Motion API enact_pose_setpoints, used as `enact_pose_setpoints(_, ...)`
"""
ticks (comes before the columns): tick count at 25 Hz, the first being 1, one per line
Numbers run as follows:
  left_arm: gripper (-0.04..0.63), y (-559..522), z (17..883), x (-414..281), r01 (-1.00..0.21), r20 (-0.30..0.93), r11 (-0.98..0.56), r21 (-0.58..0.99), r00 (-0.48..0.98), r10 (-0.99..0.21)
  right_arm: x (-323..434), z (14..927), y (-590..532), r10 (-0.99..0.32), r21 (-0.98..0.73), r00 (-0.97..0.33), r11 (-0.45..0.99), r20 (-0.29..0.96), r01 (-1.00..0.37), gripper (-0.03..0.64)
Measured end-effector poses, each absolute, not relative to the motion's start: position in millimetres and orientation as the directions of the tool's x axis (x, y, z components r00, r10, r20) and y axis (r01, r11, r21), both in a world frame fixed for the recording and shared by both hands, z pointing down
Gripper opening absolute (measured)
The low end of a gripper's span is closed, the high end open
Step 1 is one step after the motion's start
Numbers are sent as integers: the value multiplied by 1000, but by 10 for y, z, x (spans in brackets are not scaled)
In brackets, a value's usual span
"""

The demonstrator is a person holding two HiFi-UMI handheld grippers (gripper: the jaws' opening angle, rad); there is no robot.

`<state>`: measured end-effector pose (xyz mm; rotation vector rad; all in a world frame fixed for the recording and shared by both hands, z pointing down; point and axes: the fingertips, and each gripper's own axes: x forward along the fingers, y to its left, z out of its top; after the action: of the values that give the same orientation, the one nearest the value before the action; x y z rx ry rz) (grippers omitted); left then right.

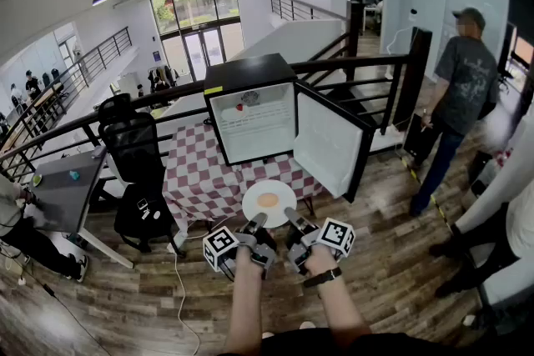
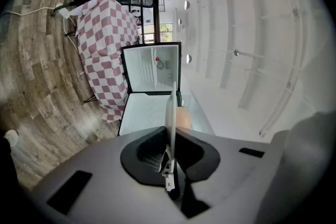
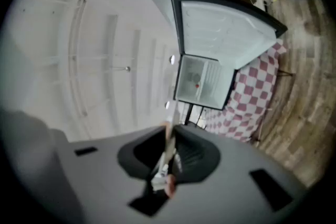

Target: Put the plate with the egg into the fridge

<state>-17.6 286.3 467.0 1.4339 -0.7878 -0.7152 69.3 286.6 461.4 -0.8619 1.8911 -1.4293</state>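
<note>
A white plate [image 1: 268, 202] with an egg [image 1: 268, 200] on it hangs in the air in front of the open black fridge [image 1: 250, 108]. Both grippers hold its near rim. My left gripper [image 1: 255, 223] is shut on the rim's left part, my right gripper [image 1: 291, 218] on its right part. In the left gripper view the plate [image 2: 171, 107] stands edge-on between the jaws of the left gripper [image 2: 171, 150], with the egg [image 2: 184, 118] beside it. The right gripper view shows the plate rim [image 3: 169, 136] pinched in the right gripper [image 3: 167, 157], and the fridge [image 3: 202, 78] ahead.
The fridge stands on a table with a red-checked cloth [image 1: 196, 171]; its door [image 1: 329, 142] swings out to the right. A black railing [image 1: 367, 67] runs behind. A person [image 1: 463, 96] stands at the right; a black chair [image 1: 133, 146] and a grey desk [image 1: 62, 192] at the left.
</note>
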Motion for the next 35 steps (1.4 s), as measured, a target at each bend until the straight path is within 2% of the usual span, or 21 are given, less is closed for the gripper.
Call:
enact_pose_setpoints(9, 37, 2882, 4774, 67, -8, 64, 72, 997, 555, -829, 1010, 4693, 2840, -818, -986, -565, 161, -108, -45, 66)
enact_pose_setpoints(14, 37, 2932, 4785, 194, -17, 70, 72, 997, 538, -840, 1197, 4689, 2821, -811, -976, -572, 205, -128, -72, 66)
enact_pose_setpoints(21, 37, 2926, 4930, 240, -2, 87, 100, 995, 505, -859, 1240, 4827, 2779, -795, -979, -595, 194, -118, -65, 66)
enact_pose_setpoints(29, 37, 2510, 5156, 488, -3, 92, 108, 994, 554, -827, 1469, 5014, 2401, -808, -969, -578, 219, -112, -118, 65)
enact_pose_setpoints(35, 37, 1915, 5232, 462, 7, 87, 114, 993, 599, -796, 1475, 5079, 1950, -847, -973, -531, 139, -21, -183, 64)
